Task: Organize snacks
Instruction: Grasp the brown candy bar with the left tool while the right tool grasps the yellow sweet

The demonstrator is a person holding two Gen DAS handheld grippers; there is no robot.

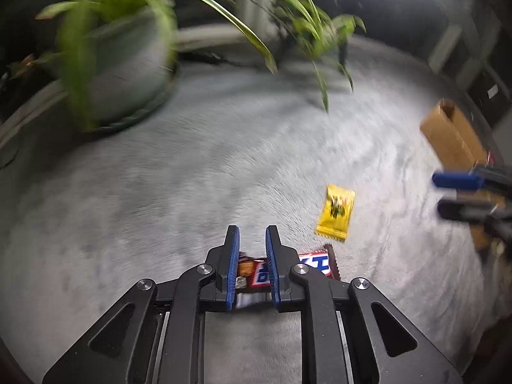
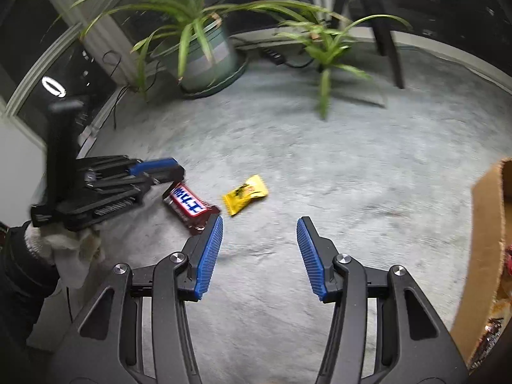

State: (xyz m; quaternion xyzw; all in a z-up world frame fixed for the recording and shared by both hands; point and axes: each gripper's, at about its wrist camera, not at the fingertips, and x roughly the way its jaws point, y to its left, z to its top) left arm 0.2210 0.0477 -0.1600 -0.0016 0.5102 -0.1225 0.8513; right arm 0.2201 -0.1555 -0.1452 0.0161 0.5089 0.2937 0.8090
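A brown snack bar (image 1: 315, 262) with a red, white and blue label lies on the grey carpet. My left gripper (image 1: 254, 232) hovers just over its left end, jaws nearly together with nothing pinched between the pads. From the right wrist view the left gripper (image 2: 177, 171) points at the bar's (image 2: 188, 204) upper end. A yellow snack packet (image 1: 336, 212) lies just right of the bar, also seen as the packet (image 2: 244, 193) beyond my right gripper (image 2: 260, 220). The right gripper stands open and empty above the carpet; in the left view it (image 1: 438, 193) sits at the right edge.
An open cardboard box (image 2: 483, 240) holding several snacks stands at the right; the same box (image 1: 448, 137) shows in the left view. A potted plant (image 2: 208, 54) and a smaller plant (image 2: 323, 48) stand at the back. A dark chair leg (image 2: 390, 51) rises behind. A gloved hand (image 2: 64, 246) holds the left gripper.
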